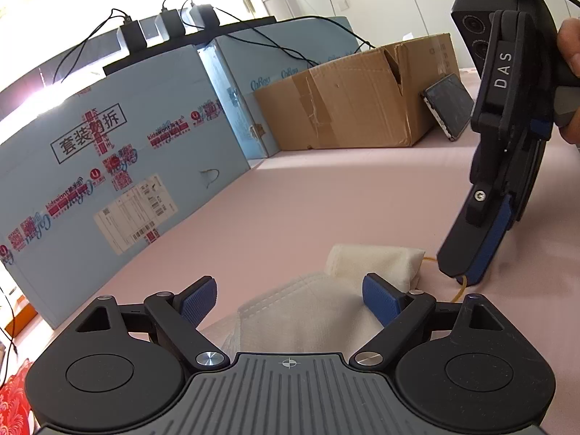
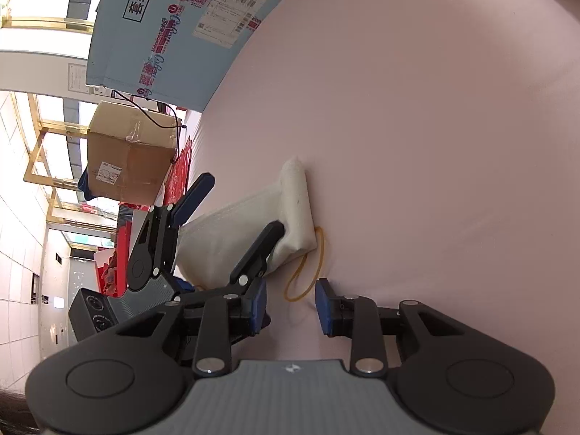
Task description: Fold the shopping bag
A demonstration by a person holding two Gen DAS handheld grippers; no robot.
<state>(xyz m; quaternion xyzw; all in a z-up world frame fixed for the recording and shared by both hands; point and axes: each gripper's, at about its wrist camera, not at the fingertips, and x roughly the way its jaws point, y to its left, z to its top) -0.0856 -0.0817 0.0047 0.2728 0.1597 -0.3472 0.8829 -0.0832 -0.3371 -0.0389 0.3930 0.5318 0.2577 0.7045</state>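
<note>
Right wrist view puts the shopping bag on the pink table, already folded into a small cream bundle, with a thicker rolled end lying farthest from the left hand. Its long axis runs from the left gripper out toward that rolled end, and the bundle points away from the person's left side. A yellow rubber band lies flat on the table, one arc touching or slipping under the corner of the rolled end, the rest of the loop spread toward the right gripper.

The right gripper is the nearer tool to the band: its blue pads stand partly apart, tips low over the table, with the band's near arc just ahead of the gap and nothing pressed between them. In the left wrist view the right gripper comes down steeply beside the bag's rolled end, its tips at the band.

The left gripper is spread wide, a pad on either side of the flatter part of the bag, and I cannot tell whether the pads touch the cloth.

My judgement: folding looks done, and binding the bundle is next, starting with pinching the band.
</note>
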